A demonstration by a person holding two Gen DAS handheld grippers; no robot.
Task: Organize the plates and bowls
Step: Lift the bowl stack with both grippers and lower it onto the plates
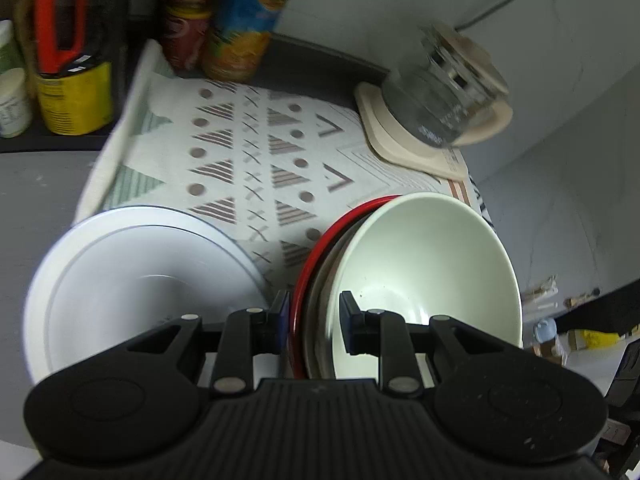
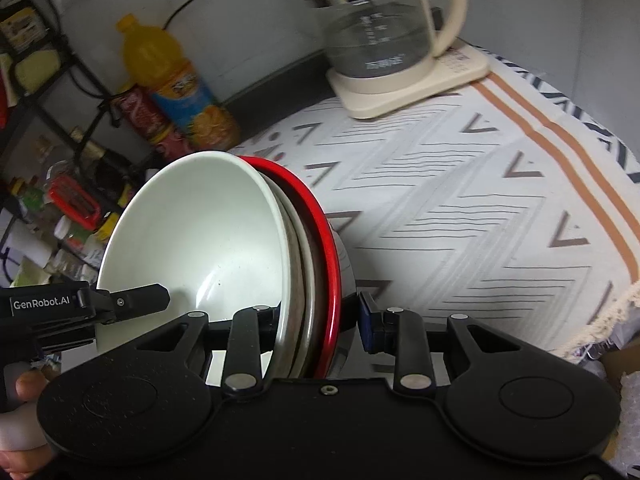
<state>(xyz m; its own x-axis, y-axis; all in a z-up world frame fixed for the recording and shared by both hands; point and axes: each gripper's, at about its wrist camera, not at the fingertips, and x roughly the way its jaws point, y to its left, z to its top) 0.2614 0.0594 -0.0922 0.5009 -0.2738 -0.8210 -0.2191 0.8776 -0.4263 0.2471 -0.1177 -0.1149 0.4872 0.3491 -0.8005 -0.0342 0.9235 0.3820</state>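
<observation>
A stack of nested bowls is held up off the cloth: a pale green bowl (image 1: pixel 432 264) innermost, a grey-brown one in the middle, a red-rimmed bowl (image 1: pixel 316 256) outermost. My left gripper (image 1: pixel 314 320) is shut on the stack's rims on one side. My right gripper (image 2: pixel 320 320) is shut on the rims on the other side; there the green bowl (image 2: pixel 200 236) and the red rim (image 2: pixel 324 236) show. A white plate (image 1: pixel 132 276) lies to the left on the patterned cloth (image 1: pixel 256 160). The left gripper's finger shows in the right wrist view (image 2: pixel 136 300).
A glass kettle (image 2: pixel 380 28) on a cream base stands at the back of the cloth. An orange juice bottle (image 2: pixel 176 84), a cola bottle (image 2: pixel 148 120) and a yellow container (image 1: pixel 76 96) stand at the back left by a dark rack. The wall is close behind.
</observation>
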